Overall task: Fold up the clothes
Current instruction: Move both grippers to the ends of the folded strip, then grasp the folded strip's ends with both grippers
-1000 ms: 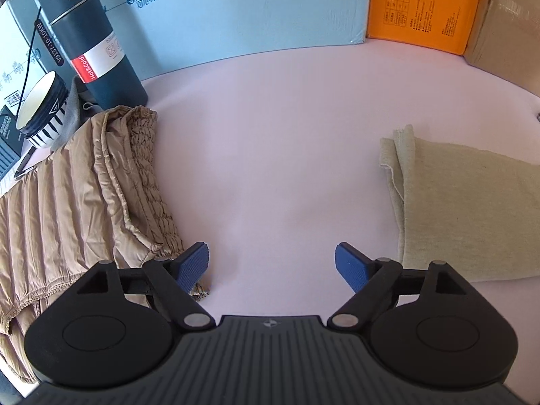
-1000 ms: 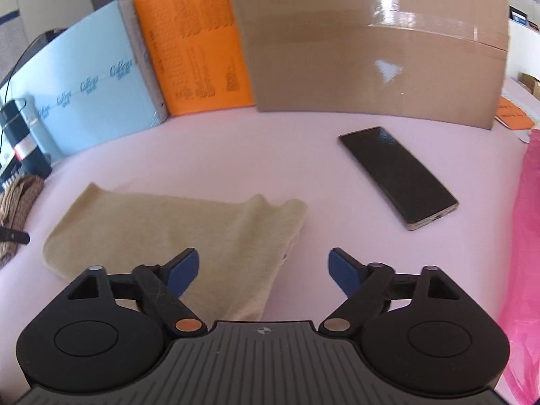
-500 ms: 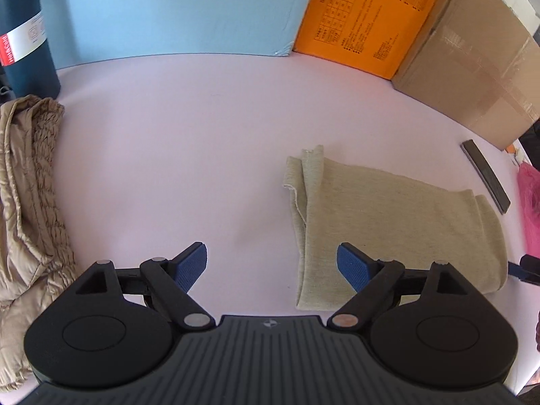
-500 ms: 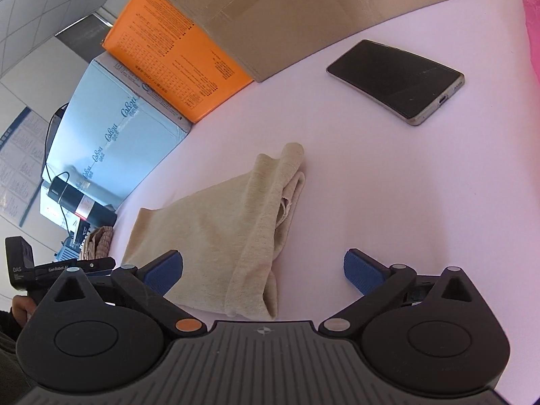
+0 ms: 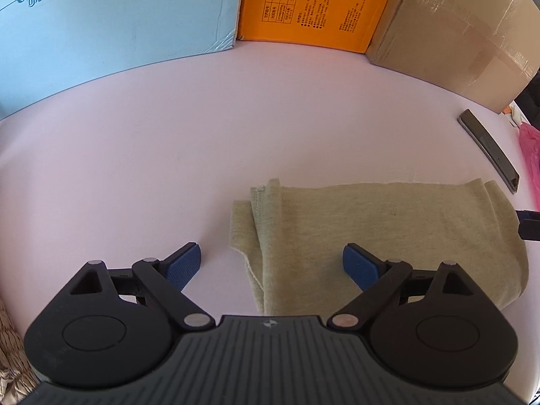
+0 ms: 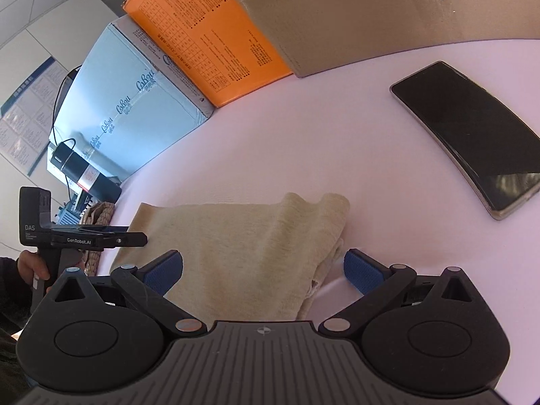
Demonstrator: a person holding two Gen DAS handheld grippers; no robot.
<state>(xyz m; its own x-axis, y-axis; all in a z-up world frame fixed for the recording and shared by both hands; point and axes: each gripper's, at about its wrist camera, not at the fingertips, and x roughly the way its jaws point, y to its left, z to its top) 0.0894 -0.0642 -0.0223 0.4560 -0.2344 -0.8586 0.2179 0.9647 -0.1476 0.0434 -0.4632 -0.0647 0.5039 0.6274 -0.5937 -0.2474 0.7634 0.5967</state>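
A beige knitted garment (image 5: pixel 378 226) lies folded flat on the pink table (image 5: pixel 202 128). My left gripper (image 5: pixel 271 265) is open and hovers over the garment's left end, its blue pads straddling the layered edge. In the right wrist view the same garment (image 6: pixel 243 246) spreads below my right gripper (image 6: pixel 263 271), which is open over the cloth's right end. The left gripper (image 6: pixel 135 236) also shows at the left of that view, held by a hand (image 6: pixel 32 266). Nothing is between either pair of fingers.
A blue box (image 5: pixel 111 23), an orange box (image 5: pixel 314 3) and a cardboard box (image 5: pixel 459 33) line the back. A black phone (image 6: pixel 472 135) lies to the right of the garment, a pink bag (image 5: pixel 530 148) beyond it. A quilted tan jacket (image 5: pixel 10 344) and a dark flask (image 6: pixel 84 175) sit at the left.
My left gripper swung right from the tan jacket to the beige garment's left end. My right gripper tilted and moved over the garment's right end. Both stayed open.
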